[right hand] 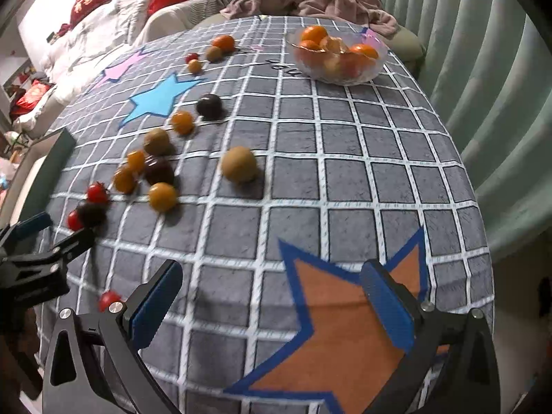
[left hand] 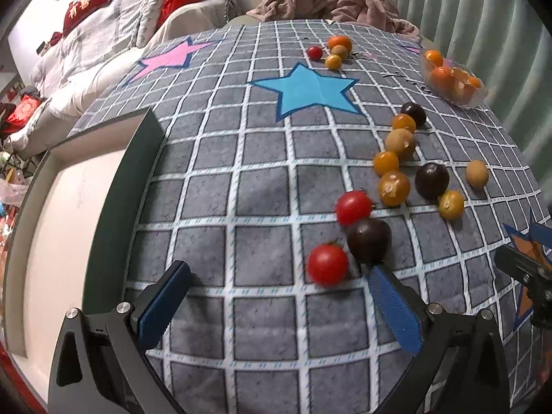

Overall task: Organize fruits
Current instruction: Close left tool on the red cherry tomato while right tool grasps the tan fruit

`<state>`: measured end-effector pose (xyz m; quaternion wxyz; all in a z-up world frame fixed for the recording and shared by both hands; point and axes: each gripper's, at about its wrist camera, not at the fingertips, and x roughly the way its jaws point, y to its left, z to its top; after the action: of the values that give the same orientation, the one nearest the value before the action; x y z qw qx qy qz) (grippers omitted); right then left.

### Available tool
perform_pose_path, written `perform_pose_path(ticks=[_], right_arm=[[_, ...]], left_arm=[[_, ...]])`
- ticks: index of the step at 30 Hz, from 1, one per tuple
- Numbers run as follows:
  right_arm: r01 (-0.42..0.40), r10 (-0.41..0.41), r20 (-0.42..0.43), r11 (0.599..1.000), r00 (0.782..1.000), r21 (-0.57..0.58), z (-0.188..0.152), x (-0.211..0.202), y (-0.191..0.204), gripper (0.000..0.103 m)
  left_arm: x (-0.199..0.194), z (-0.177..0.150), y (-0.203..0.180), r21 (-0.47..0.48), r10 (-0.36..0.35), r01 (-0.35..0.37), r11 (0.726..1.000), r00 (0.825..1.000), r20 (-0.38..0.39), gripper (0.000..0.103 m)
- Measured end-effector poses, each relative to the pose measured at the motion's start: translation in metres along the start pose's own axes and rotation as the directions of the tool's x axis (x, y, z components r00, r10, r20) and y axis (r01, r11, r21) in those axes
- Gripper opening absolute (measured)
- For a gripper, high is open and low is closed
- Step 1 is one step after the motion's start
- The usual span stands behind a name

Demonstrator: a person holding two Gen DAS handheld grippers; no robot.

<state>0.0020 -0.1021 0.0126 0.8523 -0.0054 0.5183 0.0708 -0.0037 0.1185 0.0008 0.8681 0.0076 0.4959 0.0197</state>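
Right wrist view: oranges fill the glass bowl (right hand: 339, 65); many fruits beside it remain loose. Both hand-held grippers, left hand-held gripper (left hand: 277, 284) and right hand-held gripper (right hand: 270, 284), gape empty.

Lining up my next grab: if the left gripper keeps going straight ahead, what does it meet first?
Probably the nearest red cherry tomato, just inside the right finger of the open left gripper; the dark plum sits right behind. Depth is uncertain.

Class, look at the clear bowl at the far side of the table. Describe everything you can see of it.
The glass bowl looks transparent, shallow and wide, with a thin rim. It stands upright on the grey checked tablecloth near the far edge, apart from the loose fruits. Inside lie several oranges, some apparently peeled. Neither tool touches it.
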Motion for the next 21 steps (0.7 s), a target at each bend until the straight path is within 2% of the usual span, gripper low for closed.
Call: perform_pose_path(ticks=[4,6,13,14,16,17,18,19,20,21], right_arm=[[0.010,-0.010,0.003,1.000,1.000,-0.015,0.010,0.010,0.002,0.103],[0.004,-0.004,0.009,1.000,1.000,-0.029,0.017,0.014,0.005,0.103],[-0.010,0.013,0.042,0.997,0.999,-0.078,0.040,0.027,0.021,0.100],[-0.010,0.014,0.049,0.996,0.999,-0.090,0.041,0.028,0.023,0.095],[-0.005,0.012,0.063,0.993,0.998,-0.115,0.044,0.028,0.029,0.087],[0.000,0.009,0.069,0.993,0.998,-0.122,0.044,0.028,0.031,0.080],[0.001,0.009,0.077,0.992,0.997,-0.128,0.044,0.027,0.032,0.069],[-0.014,0.026,0.085,0.991,0.996,-0.132,0.044,0.025,0.033,0.062],[-0.027,0.038,0.086,0.991,0.996,-0.133,0.043,0.023,0.033,0.044],[-0.037,0.048,0.084,0.991,0.995,-0.130,0.043,0.022,0.032,0.030]], left_arm=[[0.002,0.002,-0.004,0.003,-0.017,0.017,1.000,0.999,0.031,0.103],[0.005,0.004,-0.001,-0.020,-0.042,0.043,0.999,0.999,0.018,0.103],[0.006,0.009,-0.008,-0.004,-0.031,0.031,0.999,0.999,-0.007,0.103],[0.005,0.009,-0.008,-0.010,-0.033,0.033,0.999,0.999,-0.009,0.103],[0.004,0.008,-0.007,-0.025,-0.047,0.047,0.999,0.999,-0.012,0.097],[0.003,0.007,-0.008,-0.023,-0.047,0.047,0.999,0.999,-0.009,0.094],[0.000,0.006,-0.008,-0.018,-0.050,0.050,0.999,0.999,-0.003,0.086],[-0.002,0.005,-0.009,-0.014,-0.051,0.051,0.999,0.999,0.005,0.074],[-0.005,0.004,-0.010,-0.011,-0.050,0.051,0.999,0.999,0.013,0.068],[-0.007,0.003,-0.011,-0.008,-0.054,0.054,0.998,0.998,0.017,0.055]])
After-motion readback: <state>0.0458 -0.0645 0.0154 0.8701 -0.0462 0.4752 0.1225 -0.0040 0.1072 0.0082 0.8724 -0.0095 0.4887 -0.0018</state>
